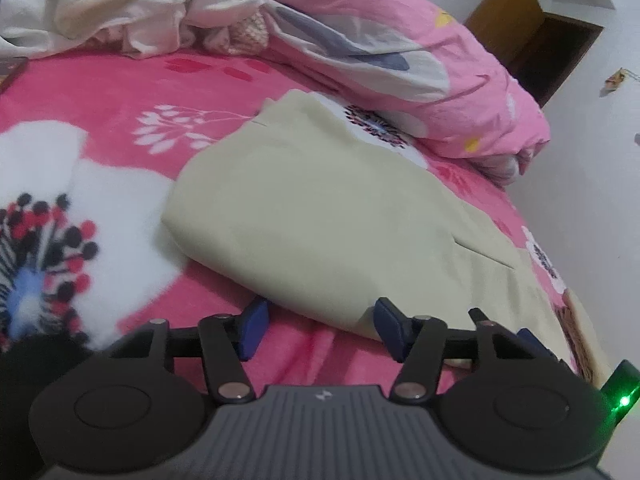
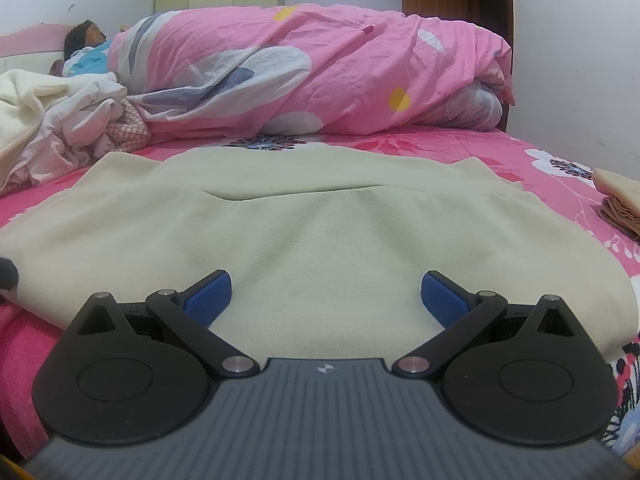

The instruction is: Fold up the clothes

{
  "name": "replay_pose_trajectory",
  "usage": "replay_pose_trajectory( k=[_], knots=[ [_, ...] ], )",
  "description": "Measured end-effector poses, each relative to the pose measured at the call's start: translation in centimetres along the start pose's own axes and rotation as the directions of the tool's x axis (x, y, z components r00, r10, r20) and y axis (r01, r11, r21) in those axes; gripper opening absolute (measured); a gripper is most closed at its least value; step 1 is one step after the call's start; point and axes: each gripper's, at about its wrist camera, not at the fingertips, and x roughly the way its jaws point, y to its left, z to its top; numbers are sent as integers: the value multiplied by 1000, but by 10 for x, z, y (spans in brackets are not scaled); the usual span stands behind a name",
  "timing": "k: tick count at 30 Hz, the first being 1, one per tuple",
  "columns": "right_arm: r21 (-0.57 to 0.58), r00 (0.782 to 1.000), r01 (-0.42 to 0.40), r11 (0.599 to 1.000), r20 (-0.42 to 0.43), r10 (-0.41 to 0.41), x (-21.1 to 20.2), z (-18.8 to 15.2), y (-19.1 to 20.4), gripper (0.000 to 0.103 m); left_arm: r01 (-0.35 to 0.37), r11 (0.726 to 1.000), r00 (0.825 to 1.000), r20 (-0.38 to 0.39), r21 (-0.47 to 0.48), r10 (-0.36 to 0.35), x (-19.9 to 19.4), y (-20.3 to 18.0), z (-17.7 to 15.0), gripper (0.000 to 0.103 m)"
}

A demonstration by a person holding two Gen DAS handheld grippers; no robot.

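- Two tools show, one in each hand, both low over a pink bed (image 2: 460, 148) with flower prints.
- The left tool (image 1: 320, 326) sits at the near edge of a pale cream garment (image 1: 312, 208). Its blue pads (image 1: 253, 328) are part way apart. The cloth edge lies between them, but I cannot see them press it.
- The right tool (image 2: 326, 296) is spread wide. Its blue pads (image 2: 210, 296) are well apart, over the cream garment (image 2: 320, 232), and pinch nothing.
- In the left wrist view the garment lies folded flat on the bed (image 1: 132, 80), from the middle out to 4 o'clock.
- In the right wrist view it fills the middle, with a straight seam line running across it toward 12 o'clock.
- A puffy pink quilt (image 2: 320, 68) is bunched up behind the garment at 12 o'clock in the right wrist view. In the left wrist view the quilt (image 1: 440, 52) is at 1 o'clock.
- A heap of white and cream clothes (image 1: 120, 0) lies at 11 o'clock in the left wrist view. In the right wrist view the heap (image 2: 60, 120) is at 9 o'clock.
- A small folded stack (image 2: 620, 204) sits at 3 o'clock in the right wrist view, apart from the garment.
- A doll (image 2: 86, 42) lies at 10 o'clock, far back on the bed.
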Motion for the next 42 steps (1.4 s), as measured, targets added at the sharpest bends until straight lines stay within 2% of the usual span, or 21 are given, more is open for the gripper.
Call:
replay_pose_trajectory(
  k=[5, 11, 15, 19, 25, 30, 34, 38, 42],
  knots=[
    [-2, 1000, 0, 1000, -7, -1, 0, 1, 1, 102, 71, 995, 996, 67, -70, -67, 10, 15, 6, 53],
    [-3, 1000, 0, 1000, -6, 0, 0, 0, 0, 102, 124, 989, 985, 129, -78, -114, 21, 23, 5, 53],
    [-5, 1000, 0, 1000, -6, 0, -1, 0, 0, 102, 160, 980, 977, 160, -115, -141, 29, 28, 5, 52],
    [-4, 1000, 0, 1000, -4, 0, -1, -1, 1, 102, 201, 967, 966, 196, -157, -169, 27, 31, 11, 45],
    [-7, 1000, 0, 1000, 3, 0, 0, -2, 2, 102, 179, 969, 967, 210, -169, -142, 50, 32, 21, 47],
    [-11, 1000, -2, 1000, 9, 2, 0, -2, 2, 102, 103, 992, 968, 235, -66, -85, 52, 9, 28, 31],
    [-15, 1000, -1, 1000, 23, 1, -1, -5, 2, 102, 56, 996, 960, 270, 70, -73, 43, -16, 34, 26],
    [-22, 999, 1, 1000, 41, 0, -1, -7, 3, 102, 36, 979, 948, 304, 202, -97, 33, -48, 40, 24],
    [-28, 999, 0, 1000, 53, 1, -2, -9, 3, 102, 22, 944, 938, 319, 330, -133, 28, -84, 41, 23]
  ],
)
